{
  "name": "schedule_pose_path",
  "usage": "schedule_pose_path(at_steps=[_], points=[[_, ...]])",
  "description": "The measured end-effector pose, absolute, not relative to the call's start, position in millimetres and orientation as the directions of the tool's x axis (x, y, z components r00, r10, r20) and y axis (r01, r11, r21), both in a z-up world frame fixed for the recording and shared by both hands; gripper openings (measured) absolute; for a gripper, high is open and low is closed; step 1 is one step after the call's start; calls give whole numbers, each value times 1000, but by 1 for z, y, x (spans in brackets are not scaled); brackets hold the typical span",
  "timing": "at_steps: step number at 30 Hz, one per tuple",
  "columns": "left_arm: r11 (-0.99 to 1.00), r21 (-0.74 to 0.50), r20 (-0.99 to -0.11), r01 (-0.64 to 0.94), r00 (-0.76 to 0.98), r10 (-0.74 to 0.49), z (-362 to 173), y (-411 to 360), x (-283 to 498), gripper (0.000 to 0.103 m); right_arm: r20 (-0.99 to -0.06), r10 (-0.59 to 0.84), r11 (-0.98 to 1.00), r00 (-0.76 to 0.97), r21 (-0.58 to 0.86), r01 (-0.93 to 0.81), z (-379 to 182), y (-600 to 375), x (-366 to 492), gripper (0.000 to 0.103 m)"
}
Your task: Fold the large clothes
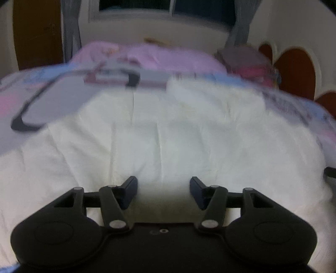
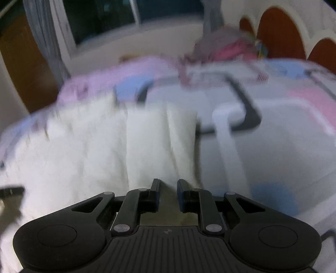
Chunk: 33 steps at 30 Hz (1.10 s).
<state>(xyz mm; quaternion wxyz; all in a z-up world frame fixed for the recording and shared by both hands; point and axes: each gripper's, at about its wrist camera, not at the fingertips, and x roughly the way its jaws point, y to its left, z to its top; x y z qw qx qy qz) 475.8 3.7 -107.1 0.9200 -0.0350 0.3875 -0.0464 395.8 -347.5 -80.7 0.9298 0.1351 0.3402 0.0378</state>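
Both wrist views look forward and downward along their own fingers, close over the white garment (image 1: pixel 168 130) spread on the bed (image 1: pixel 147 56). Each faces the window (image 2: pixel 100 19) beyond; they share the garment, the patterned bedcover and the headboard (image 2: pixel 279 33) at right

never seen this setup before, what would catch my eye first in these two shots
The big white garment spread over the bed fills the middle of both views, wrinkled and partly bunched. In front of it, the left tongs stand open over the cloth with nothing between them, while the right tongs are nearly shut on a raised fold of it. Behind, a pink and blue patterned bedsheet runs back toward a dark window.
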Motion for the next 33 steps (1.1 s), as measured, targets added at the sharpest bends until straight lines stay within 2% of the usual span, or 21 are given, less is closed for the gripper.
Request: schedule_pose_path(at_steps=[3,11,16,18,19,20,21,23,26,29,33], points=[[993,-53,-672,102,733,-110,-97,-14,493,74,-605,167,962,779,274,6,-70,-348,426,19],[992,-22,-703,123,704,-103,-133,-23,529,76,-712,155,974,685,227,16,-113,-341,497,19],[992,-22,-701,122,706,-102,-135,-23,525,76,-710,146,981,688,195,-6,-121,-338,494,19],[995,-10,-706,100,704,-78,-123,-23,522,74,-711,134,981,690,192,7,-111,-339,489,19],[996,-6,-690,92,721,-70,-115,-21,516,76,-698,129,982,705,189,8,-102,-337,483,21],[996,-9,-671,87,738,-71,-107,-19,507,80,-674,134,980,726,198,3,-93,-338,470,38],[997,-23,-655,70,752,-68,-100,-16,495,86,-652,148,978,743,208,-12,-86,-338,457,60],[996,-64,-640,65,763,-91,-92,-13,475,86,-625,169,976,762,212,-42,-77,-333,432,60],[996,-58,-657,65,749,-87,-99,-20,457,82,-648,198,971,735,233,-57,-87,-324,411,60],[998,-49,-726,49,684,-69,-124,-22,464,80,-712,173,980,680,195,-45,-110,-312,413,60],[999,-32,-728,35,684,-48,-127,-19,466,80,-704,158,982,693,183,-38,-104,-311,409,60]])
